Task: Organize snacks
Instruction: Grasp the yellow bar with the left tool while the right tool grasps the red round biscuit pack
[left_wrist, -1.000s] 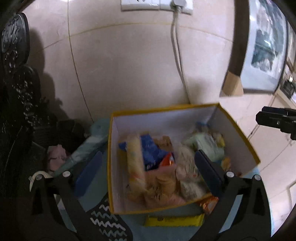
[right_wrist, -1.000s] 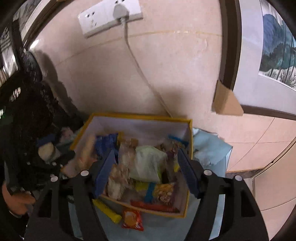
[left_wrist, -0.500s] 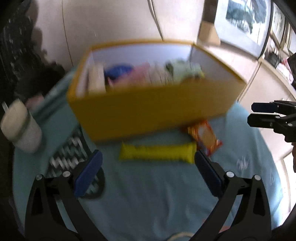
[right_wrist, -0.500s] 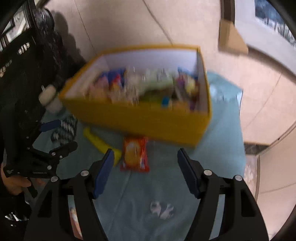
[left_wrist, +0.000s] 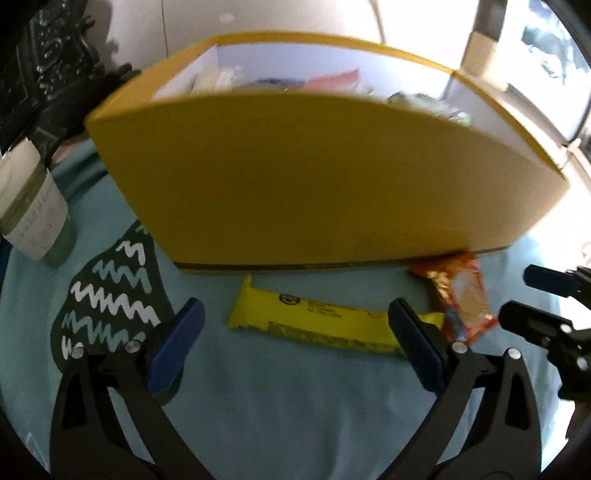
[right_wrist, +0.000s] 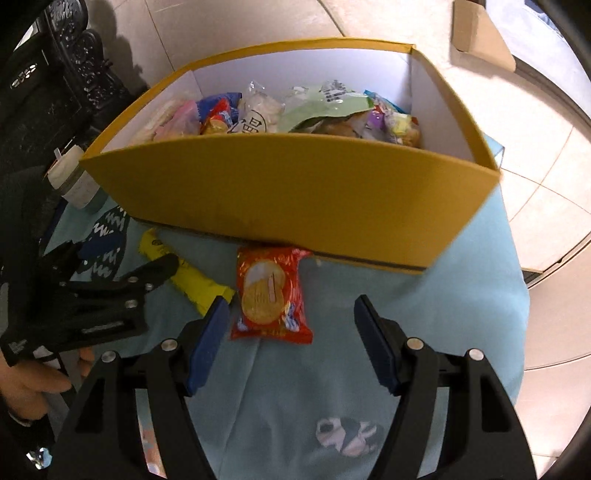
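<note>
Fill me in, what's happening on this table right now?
A person is tidying snacks with a claw in each hand. A yellow box on the blue tablecloth already holds many packets. Two lie outside in front of it: a long yellow bar and a red cracker packet. The left claw hangs open over the bar, the right claw open over the red packet. Neither touches anything.

Right gripper jaws apart, nothing btwn pads, above red snack pack on blue cloth. Yellow bar just left, touching it or nearly. Yellow box behind, full of snacks. Left gripper at left edge, prob. open.
</note>
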